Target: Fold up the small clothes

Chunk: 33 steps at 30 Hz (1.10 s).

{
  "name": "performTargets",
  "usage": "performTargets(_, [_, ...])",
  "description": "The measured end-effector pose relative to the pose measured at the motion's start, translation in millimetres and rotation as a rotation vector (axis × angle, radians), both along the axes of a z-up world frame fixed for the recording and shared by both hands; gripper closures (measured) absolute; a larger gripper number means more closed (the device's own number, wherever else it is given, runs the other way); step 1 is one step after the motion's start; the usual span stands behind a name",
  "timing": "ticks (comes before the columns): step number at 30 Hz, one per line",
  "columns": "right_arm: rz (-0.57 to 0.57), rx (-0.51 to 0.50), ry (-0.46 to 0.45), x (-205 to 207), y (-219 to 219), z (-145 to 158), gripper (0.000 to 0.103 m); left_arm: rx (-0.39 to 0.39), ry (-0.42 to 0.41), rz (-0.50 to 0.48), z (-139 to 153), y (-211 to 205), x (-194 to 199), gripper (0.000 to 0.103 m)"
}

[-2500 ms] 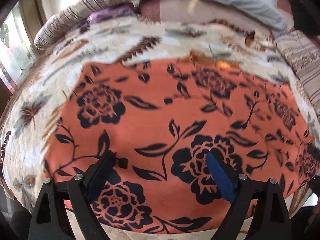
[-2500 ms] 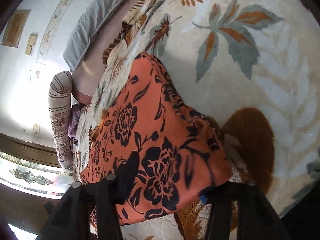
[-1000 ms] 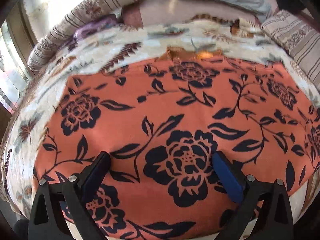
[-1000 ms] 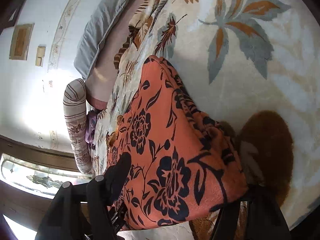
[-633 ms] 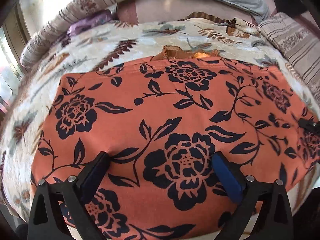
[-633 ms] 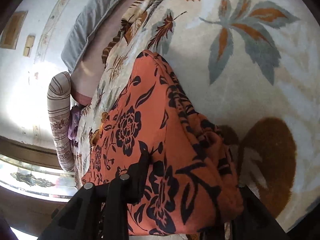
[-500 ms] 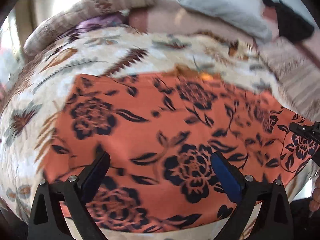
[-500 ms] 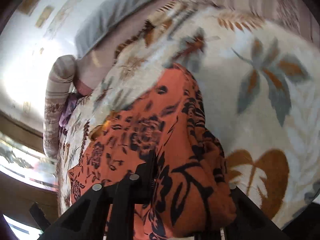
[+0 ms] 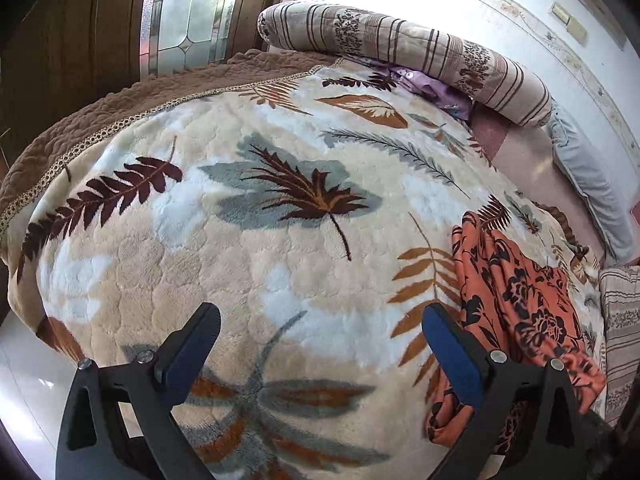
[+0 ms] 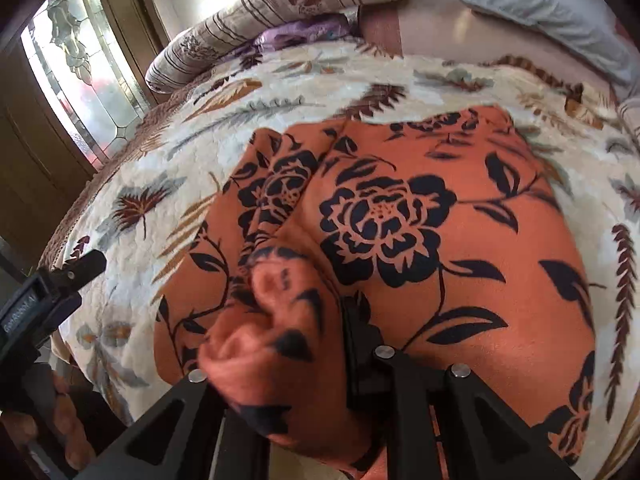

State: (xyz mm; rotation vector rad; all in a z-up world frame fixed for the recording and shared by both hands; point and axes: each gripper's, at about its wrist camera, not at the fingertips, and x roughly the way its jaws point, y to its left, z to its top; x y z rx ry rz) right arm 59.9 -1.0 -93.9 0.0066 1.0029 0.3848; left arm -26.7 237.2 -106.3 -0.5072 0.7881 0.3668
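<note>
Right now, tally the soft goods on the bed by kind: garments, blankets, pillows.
Orange floral garment: 1
Purple cloth, partly hidden under the bolster: 1
Leaf-print blanket: 1
Brown quilted cover: 1
Striped bolster: 1
Grey pillow: 1
Striped cushion at the edge: 1
Total: 7

Garment (image 10: 440, 240): orange, black roses and leaves. Blanket (image 9: 280, 240): cream plush, brown, rust and grey-blue leaves. Bolster (image 9: 400, 52): beige, brown stripes. Pillow (image 10: 540, 4): pale grey. Gripper pads (image 9: 452, 356): blue.
</note>
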Motion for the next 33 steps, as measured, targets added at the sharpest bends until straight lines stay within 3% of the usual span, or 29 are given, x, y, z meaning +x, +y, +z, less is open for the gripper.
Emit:
performTargets(2, [-0.016, 0.071, -0.009, 4.2, -7.9, 23.9, 0.089, 0.008, -0.015, 0.006, 2.0, 1.0, -3.3, 0.002])
performTargets(7, [-0.052, 0.177, -0.141, 3.4, -5.8, 88.3, 0.088, -0.03, -0.047, -0.002, 3.5, 6.7, -6.5, 0.002])
performTargets(9, [0.0, 0.137, -0.118, -3.0, 20.5, 74.0, 0.088, -0.037, -0.047, -0.004, 2.5, 9.4, -5.7, 0.002])
performTargets(12, [0.107, -0.063, 0.017, -11.3, 68.8, 2.5, 0.083, -0.052, -0.05, -0.001, 1.0, 12.9, -5.3, 0.002])
performTargets(13, [0.121, -0.083, -0.032, -21.5, 72.5, -4.7, 0.082, -0.051, -0.055, -0.002, 1.4, 13.5, -6.1, 0.002])
performTargets(14, [0.126, -0.069, -0.113, -33.5, 71.0, 0.1, 0.067, -0.048, -0.061, -0.002, 2.1, 13.7, -7.8, 0.002])
performTargets(15, [0.144, -0.032, -0.118, -39.3, 68.6, 4.4, 0.054, -0.048, -0.067, -0.003, 2.7, 14.0, -8.8, 0.002])
performTargets(16, [0.165, 0.017, -0.081, -41.1, 65.3, 7.3, 0.025, -0.053, -0.075, -0.008, 3.7, 13.8, -9.6, 0.002])
performTargets(17, [0.172, 0.055, -0.062, -44.4, 60.4, 11.0, 0.021, -0.06, -0.089, -0.014, 5.5, 13.3, -10.6, 0.002])
performTargets(20, [0.167, 0.114, -0.073, -60.4, 39.0, 19.7, 0.021, -0.083, -0.141, -0.057, 16.2, 4.5, -12.5, 0.002])
performTargets(25, [0.015, 0.285, -0.03, -77.3, -32.4, 23.5, 0.021, -0.141, -0.226, -0.316, 56.2, -55.0, -11.5, 0.002])
performTargets(27, [-0.052, 0.334, -0.028, -79.6, -59.4, 26.3, 0.021, -0.058, -0.156, -0.393, 59.0, -86.2, -1.7, 0.002])
performTargets(30, [-0.124, 0.385, -0.026, -76.2, -93.7, 29.1, 0.021, 0.031, 0.115, -0.337, 8.6, -95.1, 24.1, 0.01])
performTargets(31, [-0.142, 0.4, -0.02, -75.4, -103.1, 28.9, 0.021, -0.013, 0.199, -0.292, -15.7, -83.6, 27.9, 0.014])
performTargets(32, [-0.161, 0.414, -0.015, -74.5, -112.8, 28.1, 0.021, -0.093, 0.176, -0.272, -26.8, -71.7, 24.3, 0.014])
performTargets(33, [-0.177, 0.431, -0.01, -75.2, -124.1, 27.3, 0.021, -0.096, 0.139, -0.266, -21.2, -69.0, 19.2, 0.014])
